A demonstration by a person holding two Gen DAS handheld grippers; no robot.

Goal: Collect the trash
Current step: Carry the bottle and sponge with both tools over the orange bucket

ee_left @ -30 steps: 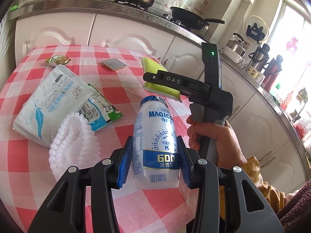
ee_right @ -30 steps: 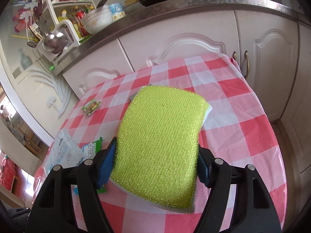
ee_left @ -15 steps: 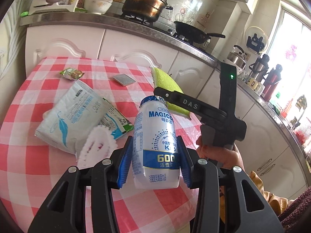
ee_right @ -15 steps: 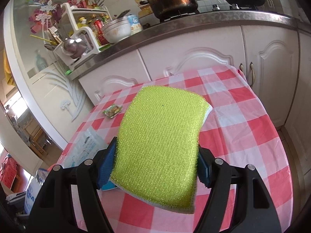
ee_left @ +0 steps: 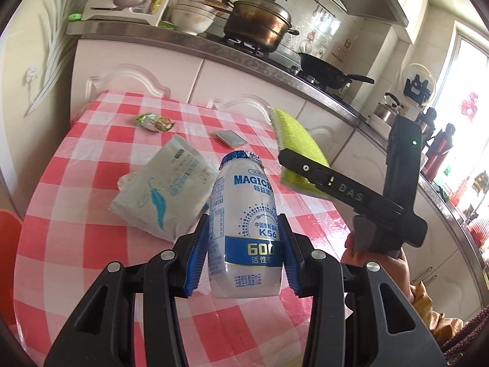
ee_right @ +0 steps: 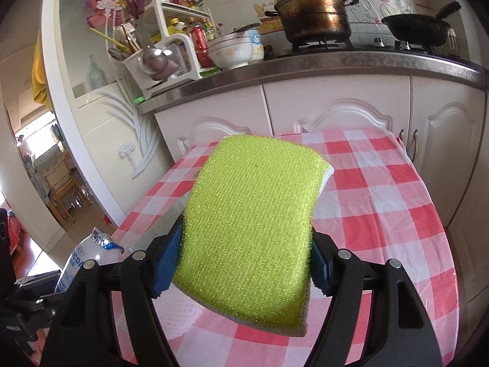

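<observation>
My left gripper (ee_left: 243, 255) is shut on a white and blue yogurt drink bottle (ee_left: 246, 229), held upright above the red-checked table (ee_left: 76, 214). My right gripper (ee_right: 241, 260) is shut on a yellow-green sponge (ee_right: 253, 211), held above the table (ee_right: 382, 208); the sponge also shows in the left wrist view (ee_left: 298, 148), to the right of the bottle. On the table lie a white pouch (ee_left: 165, 189), a small green snack wrapper (ee_left: 154, 121) and a small grey packet (ee_left: 230, 138). The bottle top shows in the right wrist view (ee_right: 88, 250).
White kitchen cabinets (ee_left: 137, 73) and a counter with a pot (ee_left: 259, 24), wok (ee_left: 328, 73) and bowls (ee_right: 232, 50) stand behind the table. A dish rack (ee_right: 152, 58) sits on the counter's left end. A doorway opens at the left (ee_right: 45, 177).
Both grippers have risen and pulled back from the table with the bottle and sponge still held. The white frilly item by the pouch has gone out of sight.
</observation>
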